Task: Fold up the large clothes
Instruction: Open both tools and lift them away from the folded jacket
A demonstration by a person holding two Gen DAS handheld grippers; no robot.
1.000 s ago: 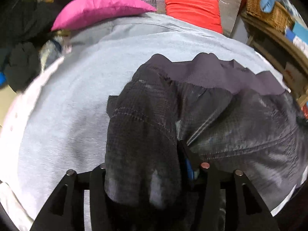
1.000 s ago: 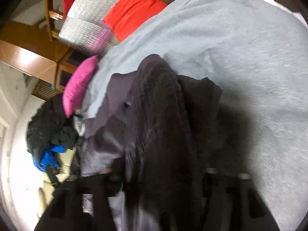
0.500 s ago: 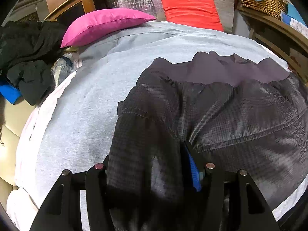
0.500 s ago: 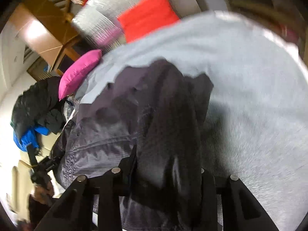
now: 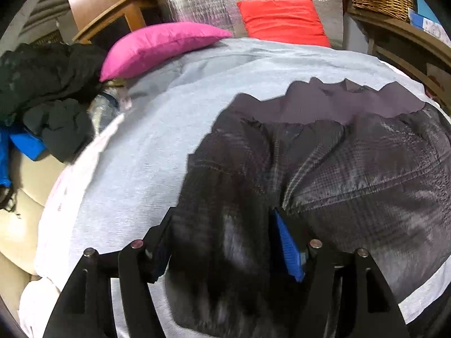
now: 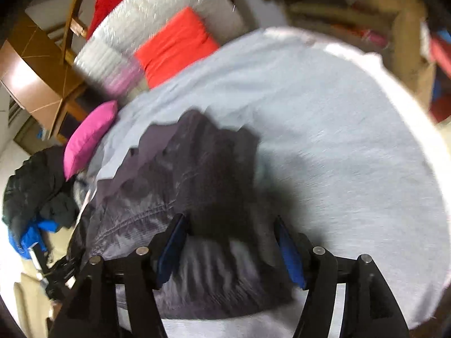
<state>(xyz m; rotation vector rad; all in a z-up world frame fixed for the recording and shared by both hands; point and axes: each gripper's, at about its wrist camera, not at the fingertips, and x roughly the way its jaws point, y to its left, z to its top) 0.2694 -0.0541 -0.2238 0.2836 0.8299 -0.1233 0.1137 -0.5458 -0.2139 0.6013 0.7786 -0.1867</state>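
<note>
My left gripper jaws are opening around the dark jacket fold. My right gripper has released; its fold now lies flatter.

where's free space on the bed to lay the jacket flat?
Bare grey sheet runs between the dark jacket and the pink pillow. In the right wrist view another open stretch of sheet lies right of the jacket, out to the bed's edge. Crowded: dark clothes pile off the left side.
</note>
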